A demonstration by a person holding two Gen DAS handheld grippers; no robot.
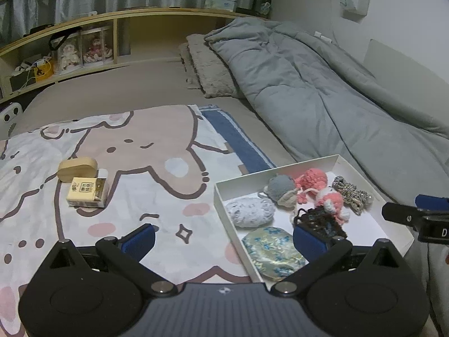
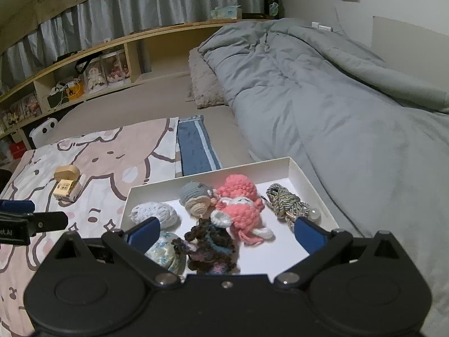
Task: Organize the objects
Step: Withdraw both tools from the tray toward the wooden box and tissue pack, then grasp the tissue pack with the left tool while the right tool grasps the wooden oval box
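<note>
Both grippers, left gripper (image 1: 224,240) and right gripper (image 2: 226,234), hang spread wide (holding nothing) over the white box's (image 2: 297,170) near edge.

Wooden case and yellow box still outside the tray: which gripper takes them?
Left, likely. The left gripper is open over the blanket, nearer the yellow box and wooden case. The right gripper, also open, hovers over the white tray.

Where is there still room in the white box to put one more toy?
The white box has bare floor at its near right, between the pink crochet toy and the right wall, below the braided cord. The left half is crowded: pale yarn ball, floral pouch, dark crochet piece, grey toy.
</note>
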